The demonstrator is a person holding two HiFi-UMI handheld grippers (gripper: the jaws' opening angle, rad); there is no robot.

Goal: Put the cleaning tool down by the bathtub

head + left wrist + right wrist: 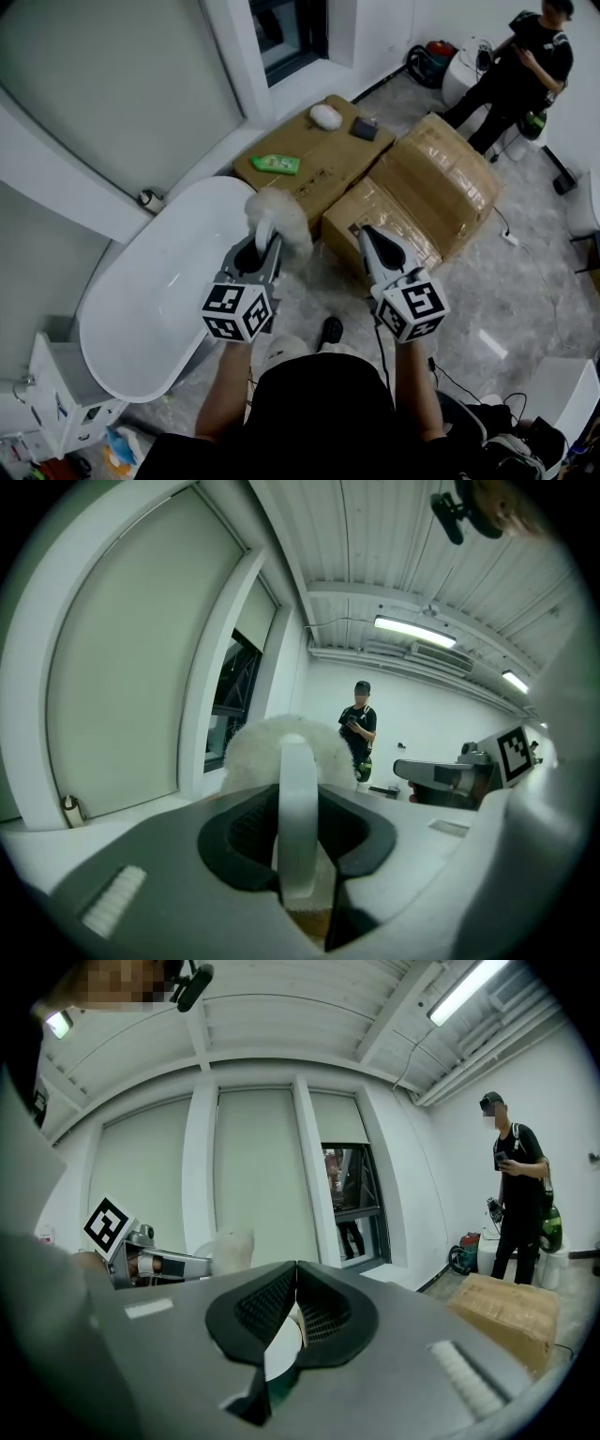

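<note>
Nearest the lens, the operator's dark-clad torso fills the lower centre of the head view, with both forearms reaching up-frame. The left tongs (265, 246) are clamped on the white handle of the cleaning tool (278, 214). Its fluffy white head stands clear beyond the tips, at centre frame between the right rim of the bathtub (122, 328) and the cardboard cartons (441, 183). The right tongs (368, 234) are closed tip to tip with nothing gripped, held just right of the left pair.

Step in hand, as judged: the tool is being carried to its place and has not been set down. The next move calls for lowering the left tongs to the floor (511, 309) just beside the tub, resting the tool there, then releasing the grip.

Surface: pale, glossy marbled floor tile, with cables at lower right. The white freestanding tub occupies the left of frame below a shaded window wall. The cartons lie at upper centre and carry a green packet (275, 164) and two smaller items, identity uncertain at this range. A bystander (525, 66) stands at upper right.
</note>
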